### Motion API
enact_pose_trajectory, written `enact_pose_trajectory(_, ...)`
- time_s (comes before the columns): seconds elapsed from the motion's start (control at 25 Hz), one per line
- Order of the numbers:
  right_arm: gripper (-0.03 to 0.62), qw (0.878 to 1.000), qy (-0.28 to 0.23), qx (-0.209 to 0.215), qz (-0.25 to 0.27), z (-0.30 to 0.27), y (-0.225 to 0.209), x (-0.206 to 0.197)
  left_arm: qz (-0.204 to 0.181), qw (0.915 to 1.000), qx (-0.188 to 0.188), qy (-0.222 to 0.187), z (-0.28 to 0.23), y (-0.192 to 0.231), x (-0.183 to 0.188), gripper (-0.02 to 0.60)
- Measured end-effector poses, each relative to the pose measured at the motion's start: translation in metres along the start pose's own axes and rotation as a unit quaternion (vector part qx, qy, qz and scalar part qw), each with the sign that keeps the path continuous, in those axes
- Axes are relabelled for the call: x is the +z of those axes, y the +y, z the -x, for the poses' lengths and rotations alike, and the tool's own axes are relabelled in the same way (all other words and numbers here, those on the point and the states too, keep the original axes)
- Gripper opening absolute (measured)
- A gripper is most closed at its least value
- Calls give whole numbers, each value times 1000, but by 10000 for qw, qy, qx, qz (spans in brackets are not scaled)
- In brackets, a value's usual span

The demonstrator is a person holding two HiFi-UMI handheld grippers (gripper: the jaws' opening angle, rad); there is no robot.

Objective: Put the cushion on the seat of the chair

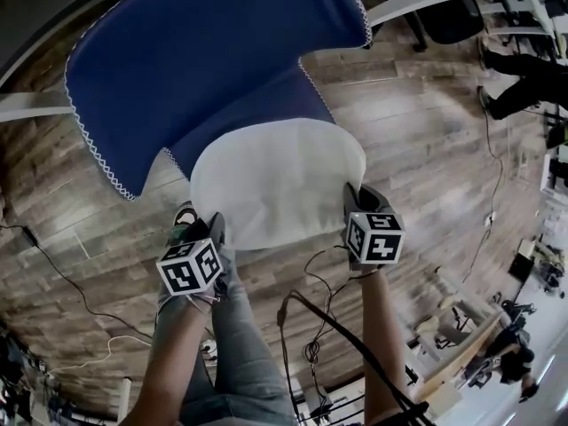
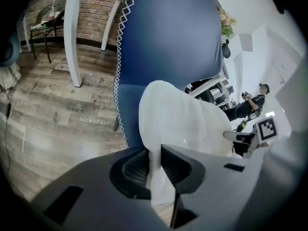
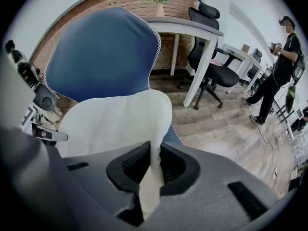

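Holding cushion over chair, just above blue seat. Pinching near-left edge with left tool, near-right edge with right tool. Placing step looking underway, probably nearing its end. Next, calling for lowering cushion flat onto seat, then opening both tools.

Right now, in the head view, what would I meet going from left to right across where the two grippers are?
left gripper → white cushion → right gripper. Both grippers are shut on the cushion's near edge.
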State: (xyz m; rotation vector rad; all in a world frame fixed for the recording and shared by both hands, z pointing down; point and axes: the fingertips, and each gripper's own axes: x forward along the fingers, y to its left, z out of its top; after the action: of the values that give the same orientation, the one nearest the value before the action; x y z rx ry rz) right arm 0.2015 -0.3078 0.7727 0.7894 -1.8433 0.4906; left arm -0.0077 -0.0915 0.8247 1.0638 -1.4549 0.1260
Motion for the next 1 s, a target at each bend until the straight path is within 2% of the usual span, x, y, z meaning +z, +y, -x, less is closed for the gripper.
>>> enact_pose_trajectory(0.28, 46, 9973, 139, 161, 704, -33, 11, 35, 722, 9970, 213, -194, -8, 12, -1, 54)
enact_pose_trajectory(0.52, 46, 9938, 178, 268, 1065, -53, 11, 52, 1144, 9927, 266, -285, -19, 9, -1, 54)
enact_pose_trajectory(0.8, 46, 9896, 318, 387, 1345, -76, 14, 60, 1458, 9883, 323, -299, -27, 12, -8, 54)
enact_pose_trajectory(1.0, 46, 9884, 324, 434, 1422, -89, 13, 59, 1521, 9868, 425, -352, -29, 13, -10, 54)
